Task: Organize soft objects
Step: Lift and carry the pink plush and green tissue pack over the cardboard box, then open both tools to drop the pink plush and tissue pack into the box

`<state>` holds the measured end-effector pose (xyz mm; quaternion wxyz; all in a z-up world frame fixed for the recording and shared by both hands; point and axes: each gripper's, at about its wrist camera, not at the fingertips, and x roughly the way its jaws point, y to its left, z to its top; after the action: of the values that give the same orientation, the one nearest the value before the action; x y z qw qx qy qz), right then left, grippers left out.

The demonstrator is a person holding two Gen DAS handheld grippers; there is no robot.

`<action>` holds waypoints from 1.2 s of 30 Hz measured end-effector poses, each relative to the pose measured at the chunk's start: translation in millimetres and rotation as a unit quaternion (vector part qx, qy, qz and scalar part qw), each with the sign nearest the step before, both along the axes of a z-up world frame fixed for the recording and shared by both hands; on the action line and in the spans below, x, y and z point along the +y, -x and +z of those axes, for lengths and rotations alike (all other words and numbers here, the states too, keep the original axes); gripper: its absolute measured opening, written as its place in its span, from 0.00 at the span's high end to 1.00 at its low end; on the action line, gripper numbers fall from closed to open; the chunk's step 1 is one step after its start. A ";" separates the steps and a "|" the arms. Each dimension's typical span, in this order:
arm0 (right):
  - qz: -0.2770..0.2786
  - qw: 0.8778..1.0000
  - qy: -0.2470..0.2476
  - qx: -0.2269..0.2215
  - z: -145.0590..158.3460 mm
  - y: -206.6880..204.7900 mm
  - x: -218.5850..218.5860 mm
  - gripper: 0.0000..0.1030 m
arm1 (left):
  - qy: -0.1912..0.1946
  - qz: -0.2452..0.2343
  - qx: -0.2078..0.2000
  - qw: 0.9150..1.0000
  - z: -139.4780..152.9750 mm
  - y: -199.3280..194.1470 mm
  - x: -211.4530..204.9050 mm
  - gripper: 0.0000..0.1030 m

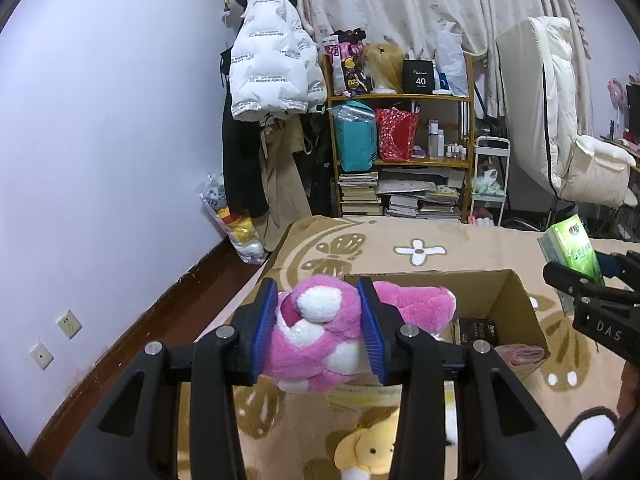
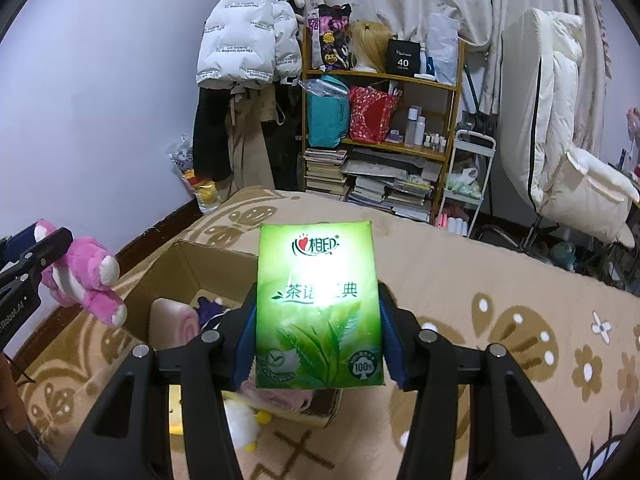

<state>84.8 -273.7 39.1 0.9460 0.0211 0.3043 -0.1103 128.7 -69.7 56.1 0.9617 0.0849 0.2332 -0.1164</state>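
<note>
The green tissue pack (image 2: pixel 320 308) reads "心相印" and "100%"; the black box (image 2: pixel 403 63) on the upper-centre shelf reads "40".

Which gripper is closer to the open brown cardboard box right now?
Left. The left gripper, clamping the pink plush bear, hangs at the open brown cardboard box near rim. The right gripper, clamping the green tissue pack, is beside the box's right side.

Pink plush bear (image 1: pixel 316 332) — clamped, green tissue pack (image 2: pixel 318 308) upright
</note>
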 end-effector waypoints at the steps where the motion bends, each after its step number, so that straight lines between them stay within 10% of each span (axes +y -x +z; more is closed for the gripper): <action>1: 0.000 1.000 0.001 0.000 0.0 -2.7 -1.3 0.46 | 0.000 -0.002 -0.001 1.000 -1.1 -2.1 -1.3 0.62; 36: 0.043 0.998 -0.039 -0.025 -39.8 -32.6 -14.4 0.46 | -0.013 -0.059 0.046 0.997 -60.9 -31.9 -38.2 0.61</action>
<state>117.4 -288.1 -0.7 0.9556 0.0479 0.2851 -0.0571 160.5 -108.0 -4.9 0.9402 0.1059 0.2733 -0.1733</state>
